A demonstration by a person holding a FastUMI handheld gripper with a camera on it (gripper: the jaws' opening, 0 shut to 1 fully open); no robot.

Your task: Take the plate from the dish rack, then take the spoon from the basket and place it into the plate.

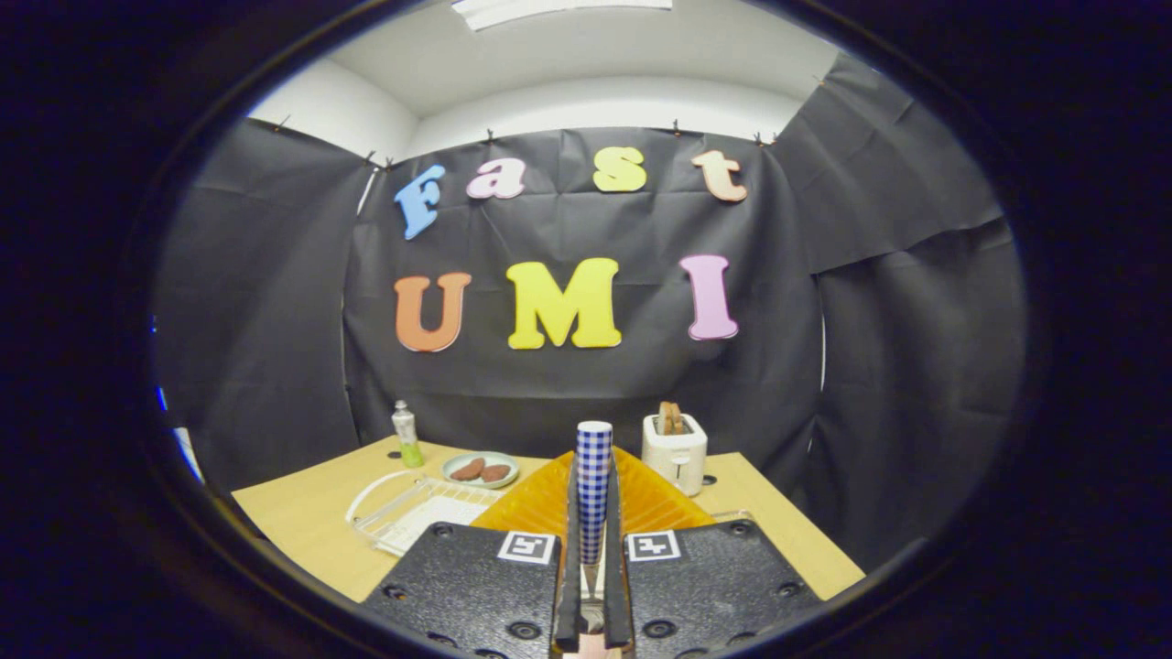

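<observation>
My gripper (pixel 593 586) is clenched on the spoon (pixel 593 485), whose blue-and-white checked handle stands upright between the fingers. Just beyond them lies the orange plate (pixel 645 502) on the wooden table (pixel 302 522), with a white wire dish rack (pixel 407 513) beside it and a white toaster (pixel 675 453) behind.

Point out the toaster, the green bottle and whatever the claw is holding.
toaster (pixel 675 460), gripper view, front wall.
green bottle (pixel 406 437), gripper view, body.
checked spoon handle (pixel 593 485), gripper view, mid-handle, pinched between the claw (pixel 592 558) fingers.
</observation>
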